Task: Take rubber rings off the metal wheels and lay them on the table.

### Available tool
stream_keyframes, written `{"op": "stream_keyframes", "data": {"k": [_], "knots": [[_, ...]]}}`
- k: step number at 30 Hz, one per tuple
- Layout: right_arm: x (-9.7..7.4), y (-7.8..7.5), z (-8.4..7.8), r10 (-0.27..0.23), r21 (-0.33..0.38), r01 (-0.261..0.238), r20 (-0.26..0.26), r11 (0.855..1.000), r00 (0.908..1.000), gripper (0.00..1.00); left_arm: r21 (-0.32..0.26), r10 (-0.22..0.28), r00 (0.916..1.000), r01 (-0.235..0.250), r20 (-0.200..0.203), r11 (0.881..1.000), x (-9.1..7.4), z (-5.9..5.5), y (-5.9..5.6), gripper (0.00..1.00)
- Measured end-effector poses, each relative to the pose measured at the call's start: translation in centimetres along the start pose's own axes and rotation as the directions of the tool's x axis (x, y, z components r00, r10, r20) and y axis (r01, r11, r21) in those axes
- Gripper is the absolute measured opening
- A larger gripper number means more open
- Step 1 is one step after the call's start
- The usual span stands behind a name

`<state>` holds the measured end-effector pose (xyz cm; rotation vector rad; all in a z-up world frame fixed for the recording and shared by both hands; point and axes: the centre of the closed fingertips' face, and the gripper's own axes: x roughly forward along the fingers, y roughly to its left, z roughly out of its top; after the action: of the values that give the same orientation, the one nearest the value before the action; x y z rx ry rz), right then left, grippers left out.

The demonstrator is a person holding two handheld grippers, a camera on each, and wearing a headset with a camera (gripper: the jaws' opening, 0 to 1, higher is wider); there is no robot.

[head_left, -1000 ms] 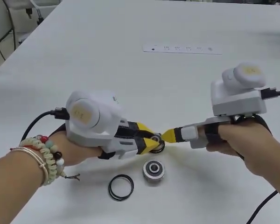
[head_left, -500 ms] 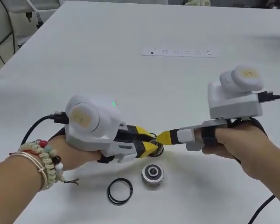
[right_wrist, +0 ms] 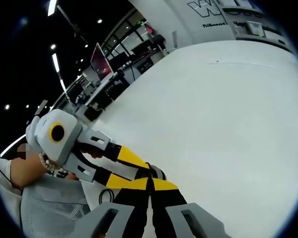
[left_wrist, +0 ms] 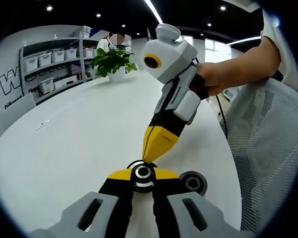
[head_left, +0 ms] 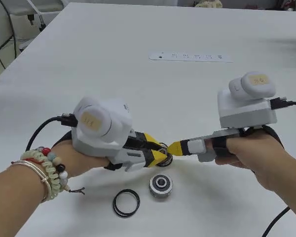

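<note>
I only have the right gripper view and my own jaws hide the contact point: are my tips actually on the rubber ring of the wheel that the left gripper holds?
Observer: In the left gripper view the tips of the right gripper are closed to a point that meets the black rubber ring at the rim of the wheel, which is clamped in the left gripper. Whether the ring is nipped, I cannot tell.
Operator: Are any rings off already?
Observer: Yes. In the head view loose rings lie flat on the table, near the person and clear of both grippers.
</note>
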<state>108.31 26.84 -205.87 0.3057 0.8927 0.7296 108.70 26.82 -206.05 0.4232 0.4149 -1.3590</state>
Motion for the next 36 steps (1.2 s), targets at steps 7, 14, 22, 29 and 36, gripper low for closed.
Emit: {"op": "stream_keyframes", "data": {"k": [7,14,22,29,36], "knots": [[-0.2,-0.1,0.3,-0.001,0.008,0.001,0.013,1.0,0.9999,0.0,0.026,-0.017,0.9998,0.018,-0.014,1.0,-0.5,0.3,-0.2,0.16],[-0.4,-0.3,0.4,-0.009,0.006,0.009,0.016,1.0,0.9998,0.0,0.034,-0.038,0.9993,0.038,-0.004,0.999,-0.7,1.2,-0.7,0.29],[-0.7,-0.2,0.8,-0.006,0.008,0.006,0.032,1.0,0.9995,0.0,0.052,-0.046,0.9989,0.045,0.014,0.998,-1.5,2.5,-0.9,0.4],[-0.9,-0.1,1.1,-0.006,0.003,0.005,0.039,1.0,0.9992,0.0,0.062,-0.049,0.9984,0.047,0.027,0.997,-2.3,3.6,-1.2,0.47],[-1.2,0.0,1.5,-0.005,0.003,0.005,0.054,1.0,0.9985,0.0,0.094,-0.091,0.9956,0.088,0.024,0.992,-3.3,4.4,-2.4,0.56]]}}
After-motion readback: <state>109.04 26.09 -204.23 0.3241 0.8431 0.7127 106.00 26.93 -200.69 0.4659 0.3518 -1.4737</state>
